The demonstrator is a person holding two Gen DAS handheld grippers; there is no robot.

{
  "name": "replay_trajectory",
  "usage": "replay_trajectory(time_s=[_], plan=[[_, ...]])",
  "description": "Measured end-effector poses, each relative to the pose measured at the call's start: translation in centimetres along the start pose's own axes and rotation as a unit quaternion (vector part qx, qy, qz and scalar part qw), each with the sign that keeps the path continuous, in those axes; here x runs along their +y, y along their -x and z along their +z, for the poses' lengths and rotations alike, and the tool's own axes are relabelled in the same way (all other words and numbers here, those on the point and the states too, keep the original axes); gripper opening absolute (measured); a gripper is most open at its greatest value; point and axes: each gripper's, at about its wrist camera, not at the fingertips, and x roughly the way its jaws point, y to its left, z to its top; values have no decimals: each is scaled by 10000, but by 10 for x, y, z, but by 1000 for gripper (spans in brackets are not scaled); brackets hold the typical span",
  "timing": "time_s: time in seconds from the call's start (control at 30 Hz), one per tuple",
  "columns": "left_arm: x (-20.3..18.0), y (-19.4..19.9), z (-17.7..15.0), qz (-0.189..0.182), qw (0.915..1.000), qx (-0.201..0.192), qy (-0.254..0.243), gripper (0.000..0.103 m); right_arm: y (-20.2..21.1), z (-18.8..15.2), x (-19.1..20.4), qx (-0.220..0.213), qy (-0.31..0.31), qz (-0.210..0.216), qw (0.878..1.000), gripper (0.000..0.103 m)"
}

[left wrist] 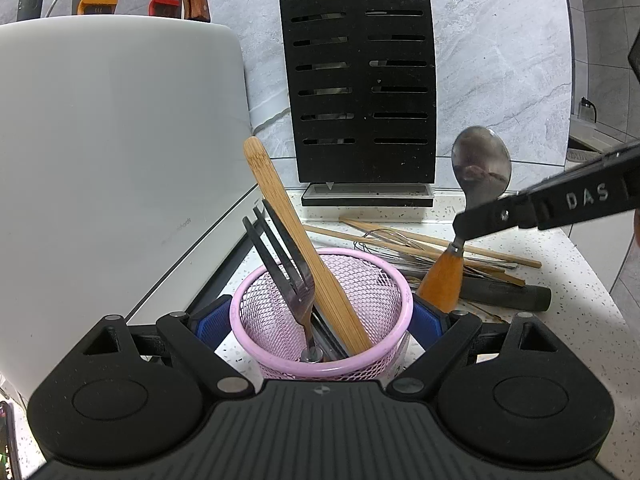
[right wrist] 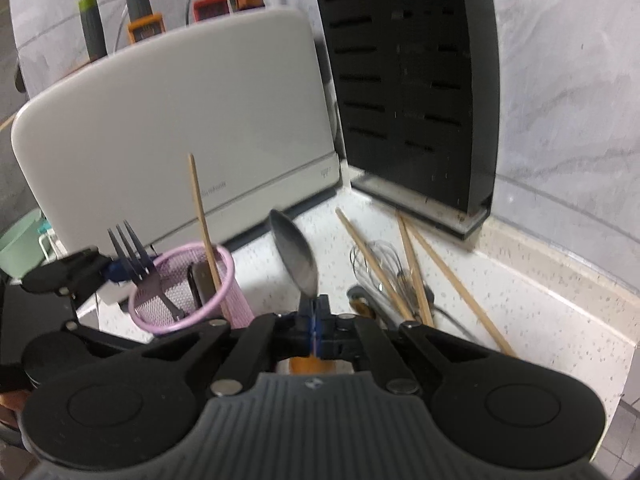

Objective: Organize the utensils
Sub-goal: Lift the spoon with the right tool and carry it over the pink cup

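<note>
A pink mesh cup (left wrist: 320, 312) stands on the speckled counter and holds a dark fork (left wrist: 288, 264) and a bamboo spatula (left wrist: 296, 236). My left gripper (left wrist: 320, 320) is shut on the cup, its blue pads (left wrist: 426, 318) pressed on both sides. My right gripper (right wrist: 317, 320) is shut on the neck of a metal spoon (right wrist: 294, 256) with an orange wooden handle, held upright beside the cup (right wrist: 184, 292). In the left wrist view the spoon (left wrist: 480, 164) stands to the right of the cup, with the right gripper's finger across it.
Wooden chopsticks (right wrist: 404, 268) and a wire whisk (right wrist: 376, 260) lie on the counter to the right of the cup. A black knife block (left wrist: 360, 92) stands at the back wall. A white appliance (left wrist: 112, 168) is at the left.
</note>
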Motion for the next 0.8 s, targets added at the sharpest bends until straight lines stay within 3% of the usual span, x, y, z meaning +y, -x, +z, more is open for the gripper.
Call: replay_trajectory(time_s=[0.3, 0.6, 0.8], plan=[[0, 0, 1, 3, 10000, 3, 8, 103, 14, 8, 3, -341, -64, -59, 9994, 0], [-1, 0, 2, 1, 10000, 11, -7, 103, 55, 30, 27, -1338, -9, 350, 9904, 0], [0, 0, 2, -33, 10000, 8, 9, 103, 48, 43, 57, -1164, 451, 575, 9905, 0]])
